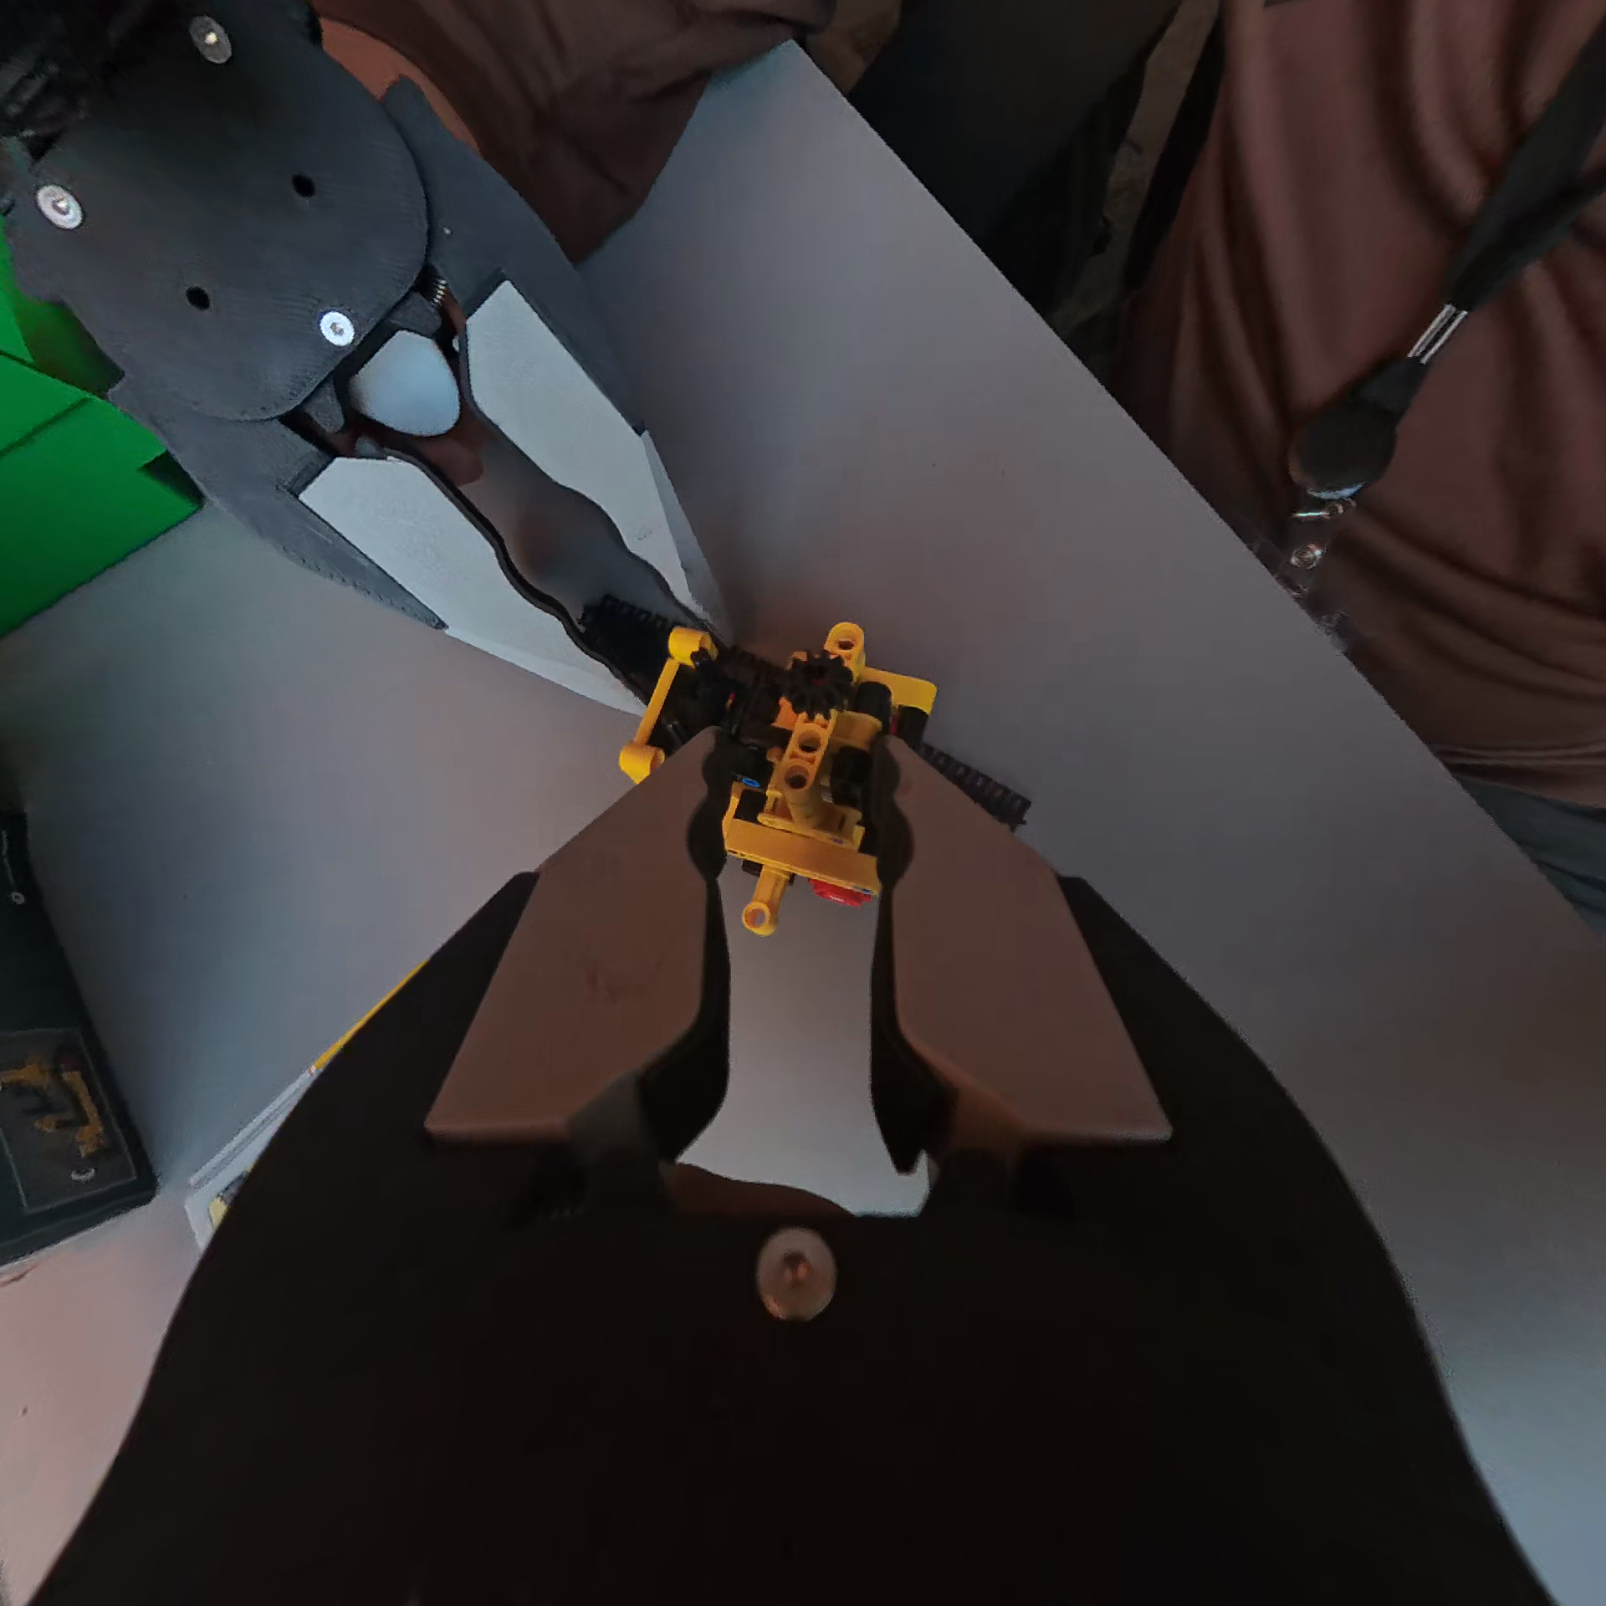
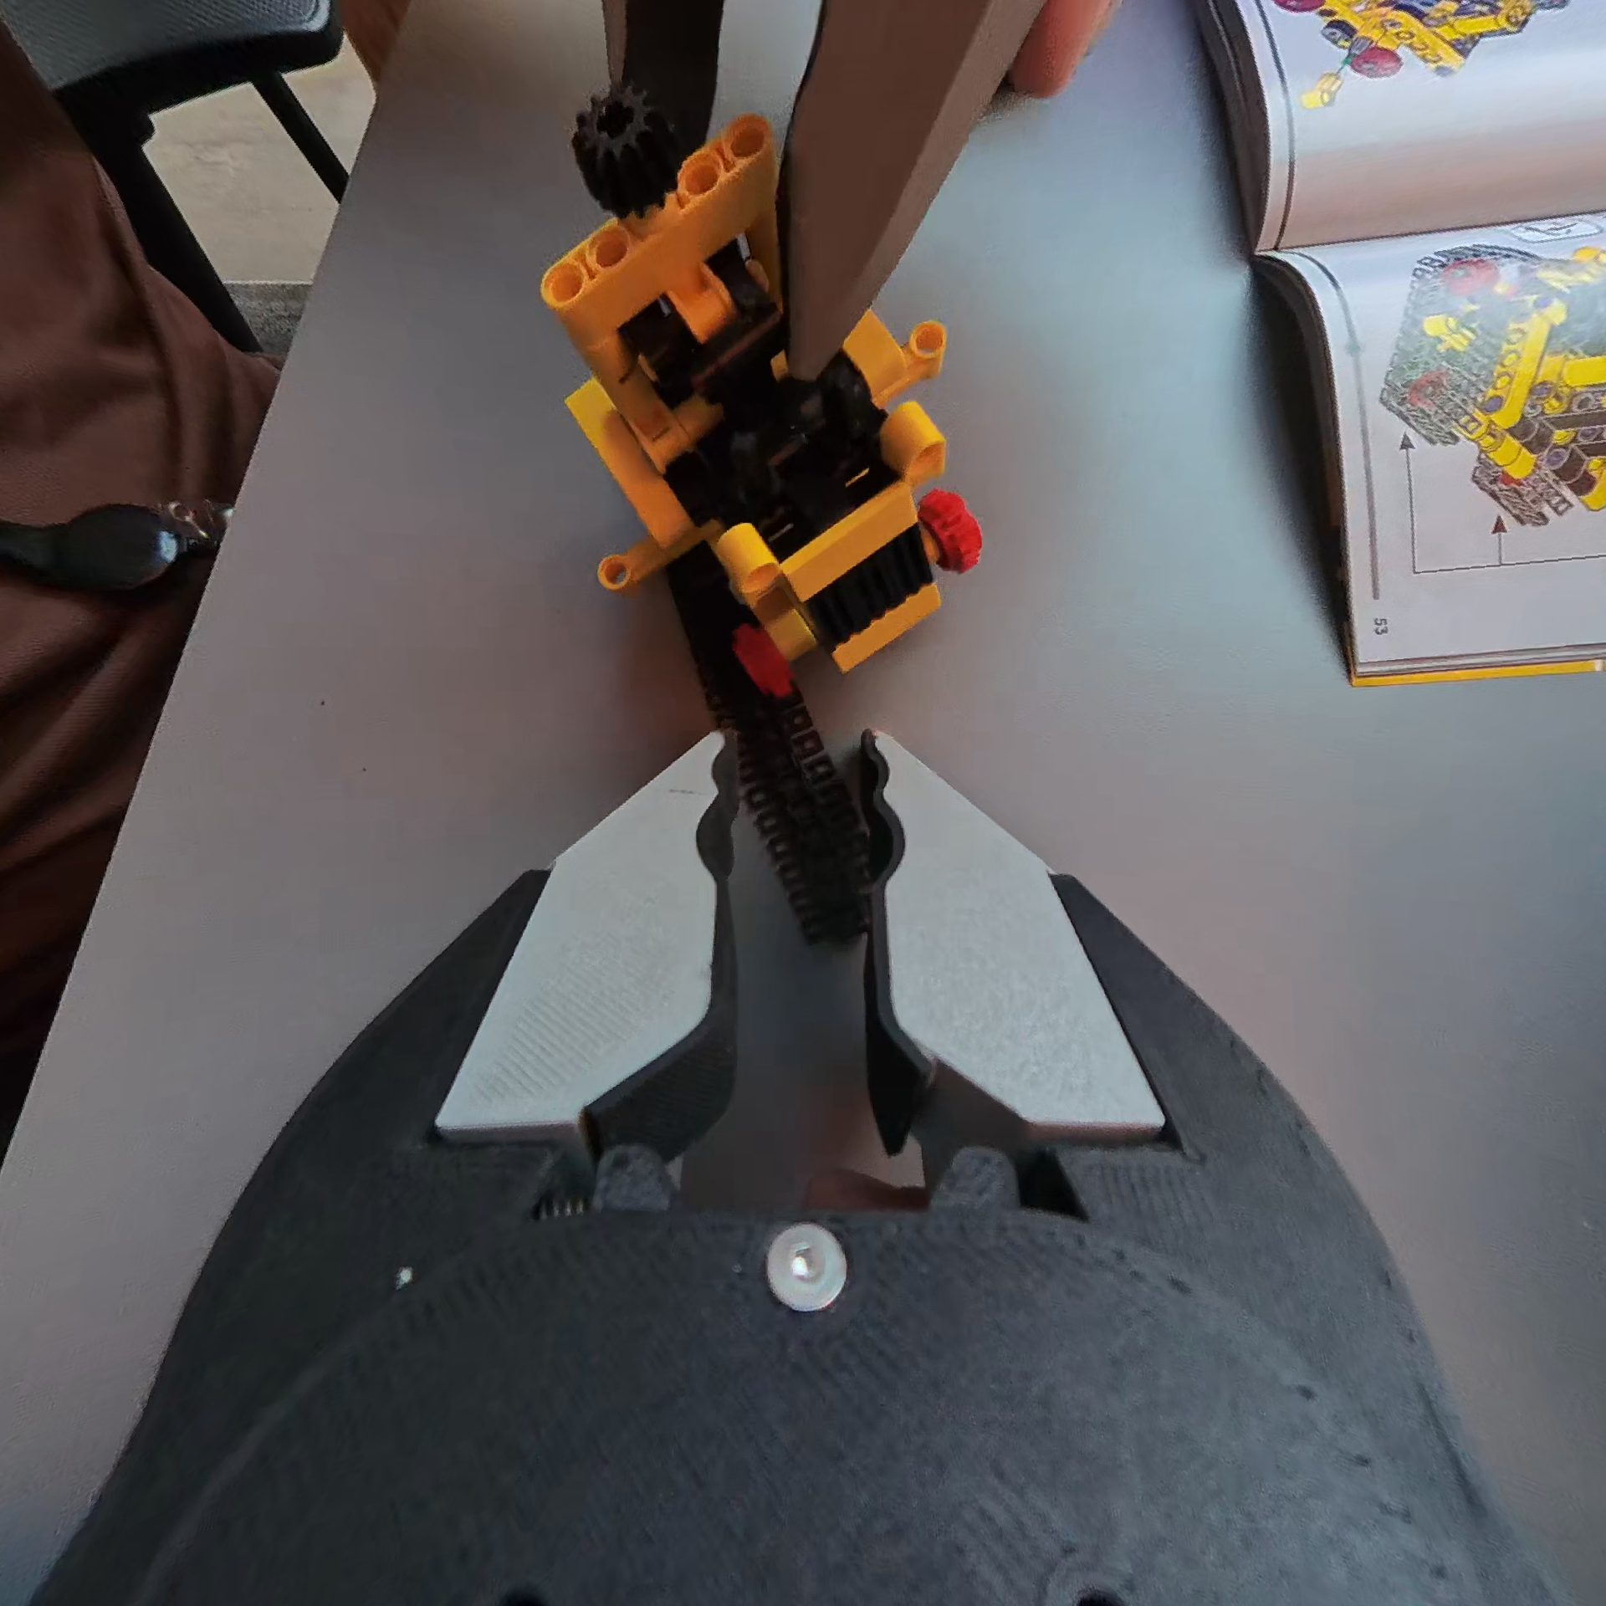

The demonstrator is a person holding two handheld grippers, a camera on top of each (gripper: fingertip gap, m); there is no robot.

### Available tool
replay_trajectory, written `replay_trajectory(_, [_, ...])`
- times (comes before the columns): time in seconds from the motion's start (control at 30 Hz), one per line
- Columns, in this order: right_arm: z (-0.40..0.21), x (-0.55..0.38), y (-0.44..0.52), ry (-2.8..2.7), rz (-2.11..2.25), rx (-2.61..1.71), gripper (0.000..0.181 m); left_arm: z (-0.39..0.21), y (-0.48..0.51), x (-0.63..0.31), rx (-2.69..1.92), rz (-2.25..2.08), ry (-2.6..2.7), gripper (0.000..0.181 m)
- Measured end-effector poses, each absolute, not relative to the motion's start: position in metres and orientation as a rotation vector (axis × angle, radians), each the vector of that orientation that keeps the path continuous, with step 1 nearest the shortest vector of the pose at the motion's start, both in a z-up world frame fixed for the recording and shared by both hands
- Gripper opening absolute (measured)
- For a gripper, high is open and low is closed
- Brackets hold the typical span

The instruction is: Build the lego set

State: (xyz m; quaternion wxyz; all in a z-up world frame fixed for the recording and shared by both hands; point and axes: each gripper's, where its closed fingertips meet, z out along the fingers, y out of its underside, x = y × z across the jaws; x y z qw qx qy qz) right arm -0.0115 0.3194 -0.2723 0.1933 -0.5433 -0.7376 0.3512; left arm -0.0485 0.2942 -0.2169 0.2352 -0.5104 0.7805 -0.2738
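Between the right gripper's (image 2: 795, 765) pale fingers (image 2: 608, 947) a black toothed track (image 2: 804, 817) is pinched, laid flat on the grey table (image 2: 1086, 782). Just beyond, the yellow lego model (image 2: 747, 417) is clamped at its sides by the left gripper (image 1: 795, 765). Bare tabletop is seen around the model; the table edge (image 2: 287, 365) runs near on one side, an open instruction booklet (image 2: 1460, 434) well apart on the other.

two grippers, left (image 1: 795, 782) and right (image 2: 795, 782), worked over one yellow lego model (image 2: 747, 417) on one grey table (image 2: 1130, 869), beside one black toothed track (image 2: 804, 808), two red knobs, one black gear (image 2: 624, 152) and one open instruction booklet (image 2: 1460, 417).
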Motion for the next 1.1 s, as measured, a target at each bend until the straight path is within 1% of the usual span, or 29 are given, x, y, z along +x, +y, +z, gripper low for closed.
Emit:
replay_trajectory(0.4, [-0.2721,-0.0123,0.3202,-2.059,1.014,-1.517,0.022,-0.2159,0.2963,-0.0422,-1.201,-0.753,2.235,0.029])
replay_trajectory(0.73, [-0.2718,-0.0105,0.318,-2.07,1.025,-1.504,0.026,-0.2173,0.2917,-0.0458,-1.146,-0.765,2.237,0.029])
replay_trajectory(0.83, [-0.2721,-0.011,0.3201,-2.06,1.019,-1.513,0.021,-0.2178,0.2903,-0.0461,-1.132,-0.772,2.259,0.028])
replay_trajectory(1.1, [-0.272,-0.0111,0.3202,-2.058,1.02,-1.515,0.021,-0.2192,0.2925,-0.0481,-1.135,-0.784,2.262,0.029])
